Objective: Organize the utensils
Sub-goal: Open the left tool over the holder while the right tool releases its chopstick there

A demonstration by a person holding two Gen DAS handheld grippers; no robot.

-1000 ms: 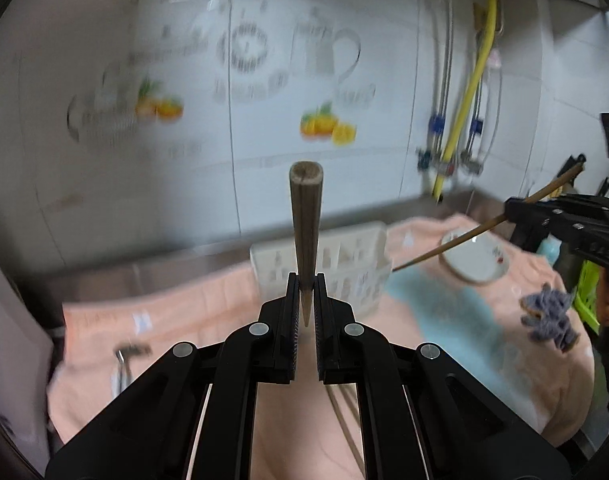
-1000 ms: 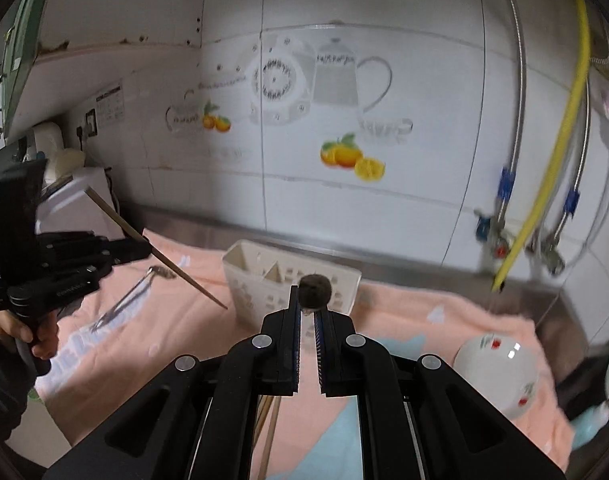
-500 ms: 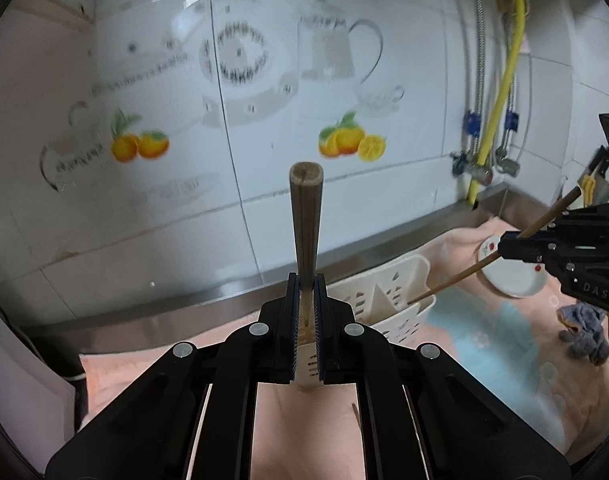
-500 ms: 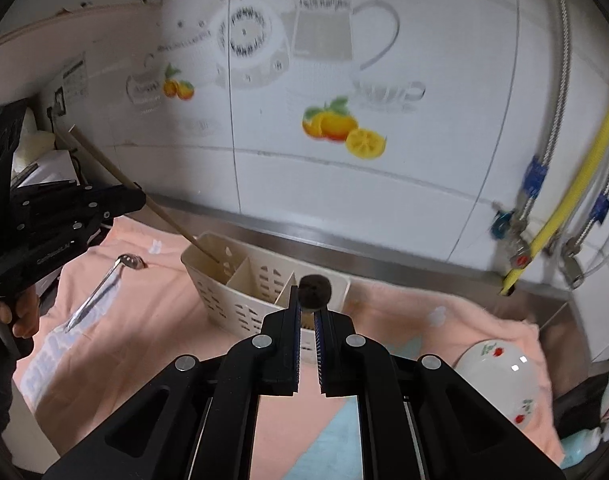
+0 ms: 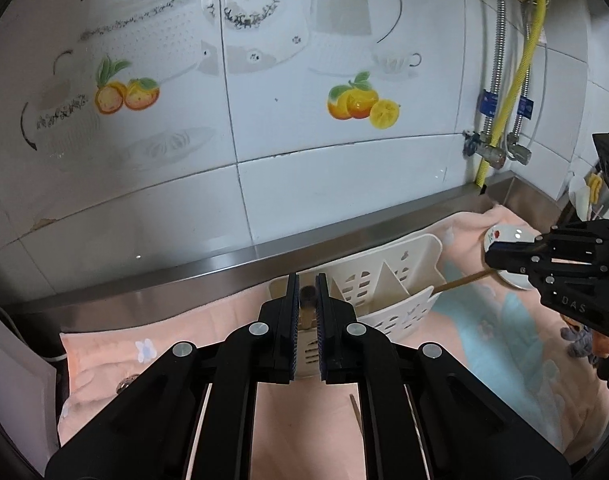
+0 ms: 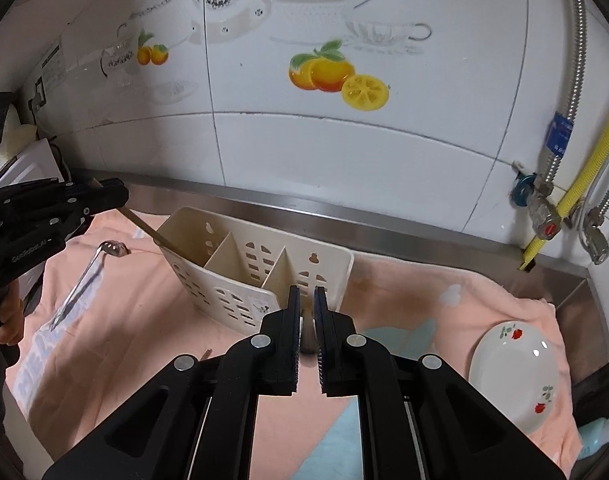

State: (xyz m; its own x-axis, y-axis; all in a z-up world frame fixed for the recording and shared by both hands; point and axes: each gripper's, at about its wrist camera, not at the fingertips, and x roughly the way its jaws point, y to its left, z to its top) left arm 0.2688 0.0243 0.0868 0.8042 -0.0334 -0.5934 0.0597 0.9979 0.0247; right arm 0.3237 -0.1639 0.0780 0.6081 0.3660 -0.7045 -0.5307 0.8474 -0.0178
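A white plastic utensil caddy [image 6: 264,268] with three compartments lies on the peach cloth; it also shows in the left wrist view [image 5: 384,280]. My left gripper [image 5: 306,292] is shut on a wooden chopstick [image 5: 306,300], whose tip reaches into the caddy's left compartment [image 6: 144,226]. My right gripper [image 6: 306,308] is shut on another wooden chopstick [image 6: 307,332], seen end-on, its tip at the caddy's right end [image 5: 460,280]. A metal spoon [image 6: 88,276] lies on the cloth left of the caddy.
A white floral dish [image 6: 516,368] sits on the cloth at the right. A steel ledge [image 6: 384,220] and tiled wall stand behind the caddy. Pipes and a yellow hose [image 6: 576,184] hang at the right. A loose chopstick [image 5: 356,412] lies on the cloth.
Both grippers have moved in and down toward the caddy. The two chopsticks have tipped forward, and their tips now reach the caddy's two ends.
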